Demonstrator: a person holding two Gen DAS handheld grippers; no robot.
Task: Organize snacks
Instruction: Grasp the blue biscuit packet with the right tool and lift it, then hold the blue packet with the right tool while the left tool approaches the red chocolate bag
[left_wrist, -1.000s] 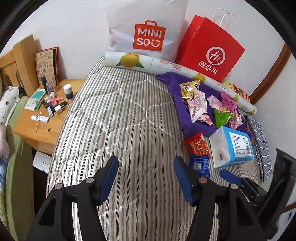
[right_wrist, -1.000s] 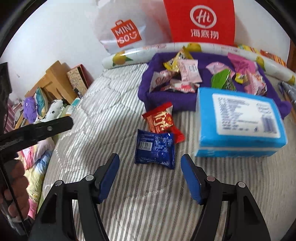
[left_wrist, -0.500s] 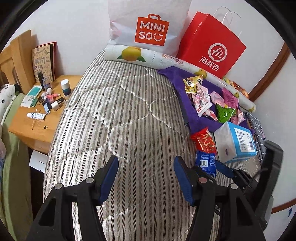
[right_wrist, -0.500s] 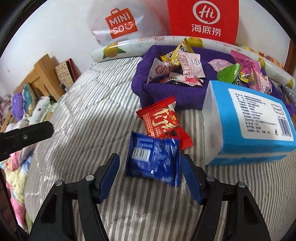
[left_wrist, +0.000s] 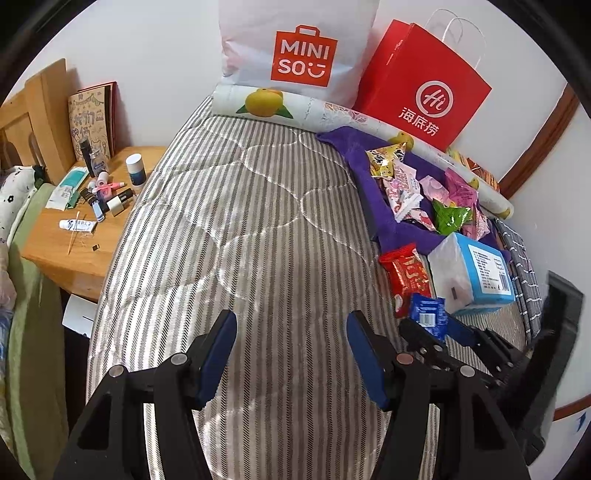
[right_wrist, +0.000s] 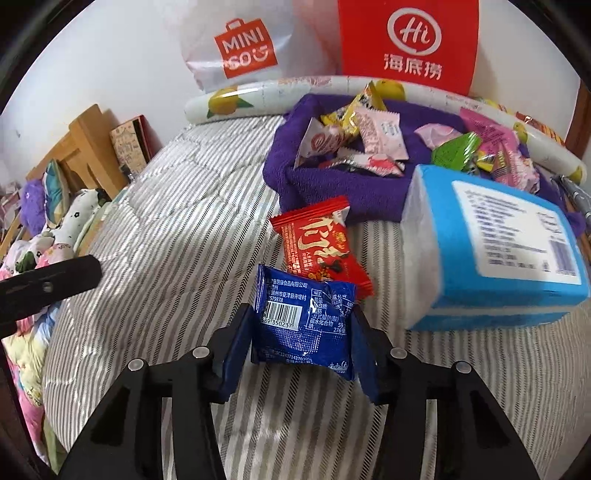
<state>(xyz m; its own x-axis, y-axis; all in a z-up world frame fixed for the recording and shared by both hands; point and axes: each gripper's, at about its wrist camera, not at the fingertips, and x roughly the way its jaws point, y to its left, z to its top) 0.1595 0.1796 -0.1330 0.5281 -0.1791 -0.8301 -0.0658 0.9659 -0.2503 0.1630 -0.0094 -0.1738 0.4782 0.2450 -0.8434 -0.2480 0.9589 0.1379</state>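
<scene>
While the right gripper (right_wrist: 301, 332) sits low in the right wrist view, its two blue pads are pressed against the left and right edges of a blue snack packet (right_wrist: 304, 325), so it holds the packet, barcode side up. That packet lies on the striped bed quilt (right_wrist: 177, 229) at lower centre of the frame, its long axis running side to side, straight across the gap between the pads. It is directly ahead of this gripper; the right hand is plainly the nearer one.

Just beyond, touching the packet's upper right corner, lies a red snack packet (right_wrist: 319, 245), slanting from upper left to lower right. To its right stands a blue and white tissue pack (right_wrist: 495, 243). Farther up, a purple towel (right_wrist: 332, 188) cradles a heap of mixed wrapped snacks (right_wrist: 369, 140); judging by the task, that heap is likely where the blue packet belongs, up and slightly right of the gripper.

At the top of the frame, a white Miniso bag (right_wrist: 245, 51) and a red paper bag (right_wrist: 410, 40) lean on the wall.

Seen from the left wrist view, the left gripper (left_wrist: 288, 350) hovers at lower centre over bare quilt, moderately open and empty, with the snacks well off to its right.
</scene>
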